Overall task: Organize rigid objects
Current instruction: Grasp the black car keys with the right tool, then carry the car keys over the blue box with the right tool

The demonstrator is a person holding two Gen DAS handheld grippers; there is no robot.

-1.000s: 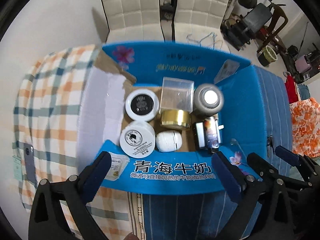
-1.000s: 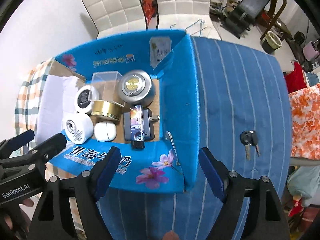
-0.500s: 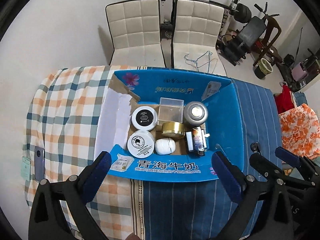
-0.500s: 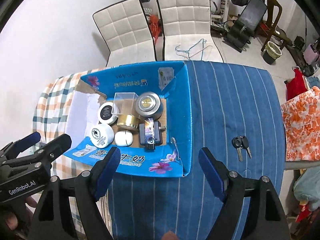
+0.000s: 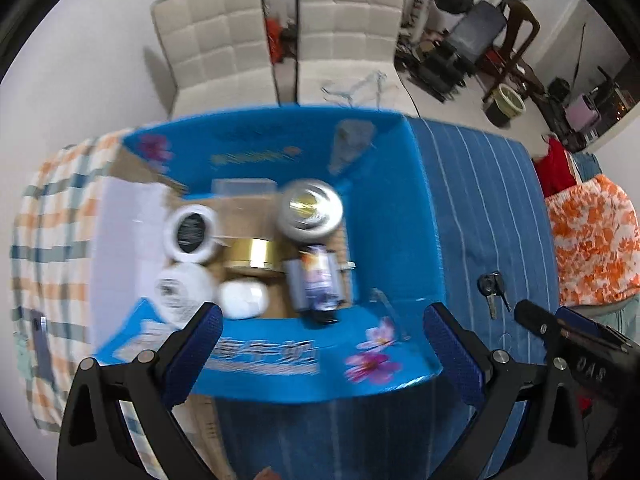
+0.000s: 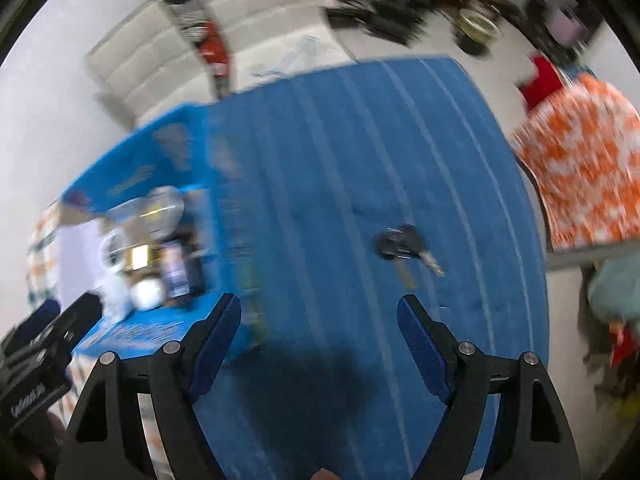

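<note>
Keys (image 6: 404,250) lie alone on the blue striped cloth (image 6: 340,160), well apart from the box (image 5: 392,220), which already holds jars and tins. Right gripper (image 6: 320,336) hangs above the cloth, near the keys, fingers spread and empty. Left gripper (image 5: 320,344) hovers over the box's near wall, fingers likewise released. Judged step: approach to the keys. Next move calls for lowering, straddling them, then closing.

I see a bright blue box (image 5: 384,216) printed with purple-pink flowers, white jars (image 5: 192,232) with black labels, a gold tin (image 5: 252,254), a silver lid (image 5: 311,210). The cloth (image 6: 380,152) is blue with pale stripes; another cloth (image 5: 52,208) is orange-and-blue checked. The keys (image 6: 402,246) have black heads.
</note>
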